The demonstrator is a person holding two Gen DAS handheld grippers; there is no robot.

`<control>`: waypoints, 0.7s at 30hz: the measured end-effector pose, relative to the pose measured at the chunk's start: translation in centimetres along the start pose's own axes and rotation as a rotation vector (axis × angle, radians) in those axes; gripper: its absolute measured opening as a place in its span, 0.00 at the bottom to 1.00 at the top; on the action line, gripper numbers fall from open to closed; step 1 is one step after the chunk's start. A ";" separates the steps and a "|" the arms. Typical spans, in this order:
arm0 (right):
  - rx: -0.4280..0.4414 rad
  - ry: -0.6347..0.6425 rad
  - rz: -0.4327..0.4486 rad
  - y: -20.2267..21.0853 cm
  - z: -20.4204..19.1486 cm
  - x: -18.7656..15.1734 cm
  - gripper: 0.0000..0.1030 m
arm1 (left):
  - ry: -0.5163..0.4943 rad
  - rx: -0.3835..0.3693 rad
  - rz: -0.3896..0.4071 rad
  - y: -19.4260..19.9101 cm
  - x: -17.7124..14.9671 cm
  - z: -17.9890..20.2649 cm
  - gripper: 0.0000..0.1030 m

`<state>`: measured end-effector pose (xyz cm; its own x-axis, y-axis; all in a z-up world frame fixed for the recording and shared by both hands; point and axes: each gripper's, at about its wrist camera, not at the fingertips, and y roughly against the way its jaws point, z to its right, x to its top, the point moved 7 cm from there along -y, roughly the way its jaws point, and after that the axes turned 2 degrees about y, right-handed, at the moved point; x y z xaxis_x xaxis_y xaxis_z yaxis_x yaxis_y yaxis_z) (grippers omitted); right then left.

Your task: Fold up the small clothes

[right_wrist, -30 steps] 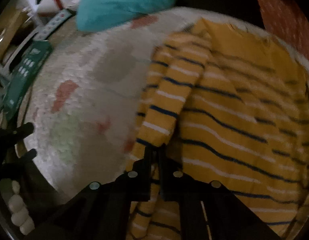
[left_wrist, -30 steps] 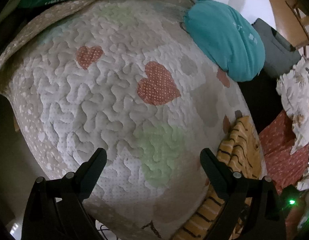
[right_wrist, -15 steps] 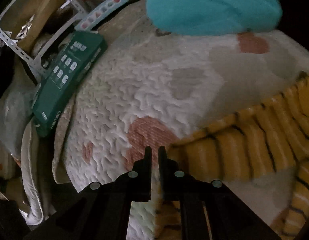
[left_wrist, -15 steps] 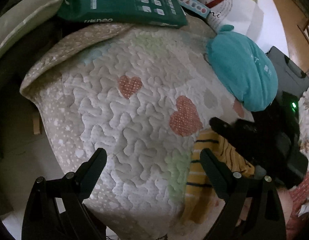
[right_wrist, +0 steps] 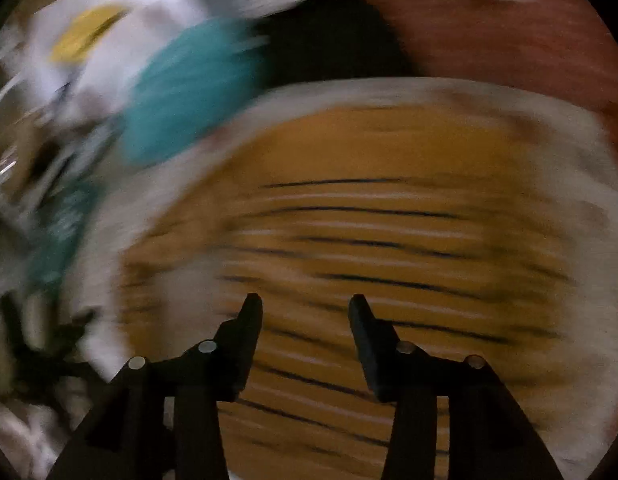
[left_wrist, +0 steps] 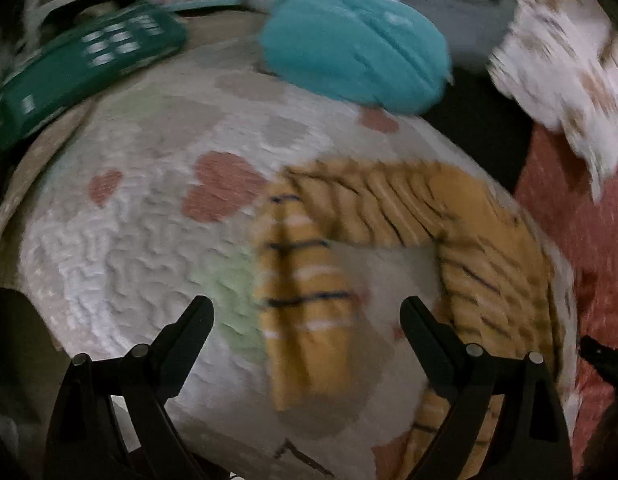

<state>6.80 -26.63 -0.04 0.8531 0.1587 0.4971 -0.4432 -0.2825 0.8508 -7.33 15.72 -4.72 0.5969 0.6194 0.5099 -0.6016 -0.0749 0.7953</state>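
A yellow shirt with dark and white stripes [left_wrist: 389,208] lies on the white quilted mat [left_wrist: 121,248]. One sleeve [left_wrist: 305,312] stretches toward the near edge, between my left fingers. My left gripper [left_wrist: 305,312] is open and empty just above that sleeve. In the right wrist view the shirt's body [right_wrist: 373,216] fills the middle, blurred by motion. My right gripper [right_wrist: 305,308] is open and empty above the shirt.
A folded teal garment [left_wrist: 353,68] lies at the mat's far edge and shows blurred in the right wrist view [right_wrist: 189,92]. A green box [left_wrist: 81,76] sits far left. A floral cloth [left_wrist: 557,52] and a red cloth [left_wrist: 577,220] lie right of the mat.
My right gripper has let go of the sleeve and opened, then swung back over the shirt's body. The sleeve now lies spread toward the near edge. The left gripper has swung right.
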 end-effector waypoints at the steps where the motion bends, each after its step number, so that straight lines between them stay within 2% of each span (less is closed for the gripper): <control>1: -0.046 -0.051 0.007 1.2 3.5 -0.7 0.49 | -0.021 -0.013 -0.023 -0.4 -0.6 0.8 0.91; 3: -0.082 -0.151 0.033 3.2 9.3 -2.1 0.50 | -0.044 -0.036 -0.071 -1.0 -1.7 2.1 0.91; 5: -0.082 -0.214 0.046 4.0 12.6 -3.6 0.50 | -0.052 -0.049 -0.117 -1.7 -3.1 3.2 0.91; 7: -0.054 -0.249 0.042 3.7 13.7 -4.7 0.51 | -0.053 -0.049 -0.161 -2.5 -4.9 4.0 0.91; 10: 0.025 -0.234 0.025 2.2 12.8 -6.7 0.51 | -0.080 -0.040 -0.205 -3.1 -7.0 5.0 0.91; 12: 0.042 -0.166 0.015 1.3 11.1 -7.8 0.52 | -0.108 -0.036 -0.224 -3.3 -8.3 5.8 0.91; 16: -0.017 0.006 0.024 -0.5 7.7 -8.9 0.55 | -0.125 -0.033 -0.246 -3.7 -9.5 7.1 0.91; 18: -0.088 0.091 0.022 -1.8 6.7 -8.9 0.55 | -0.128 -0.030 -0.257 -4.0 -10.0 7.6 0.91; 19: -0.105 0.115 0.010 -2.3 6.6 -9.2 0.47 | -0.134 -0.027 -0.261 -4.2 -10.3 7.9 0.91; 20: -0.115 0.140 -0.006 -2.7 6.6 -9.3 0.13 | -0.145 -0.022 -0.264 -4.2 -10.6 8.3 0.91; 21: -0.118 0.154 -0.025 -3.0 6.9 -9.3 0.06 | -0.159 -0.017 -0.266 -4.3 -10.8 8.6 0.91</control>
<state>2.15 -33.81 -8.43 0.8159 0.3100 0.4880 -0.4594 -0.1649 0.8728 -6.67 2.60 -10.80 0.8093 0.4856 0.3305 -0.4210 0.0870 0.9029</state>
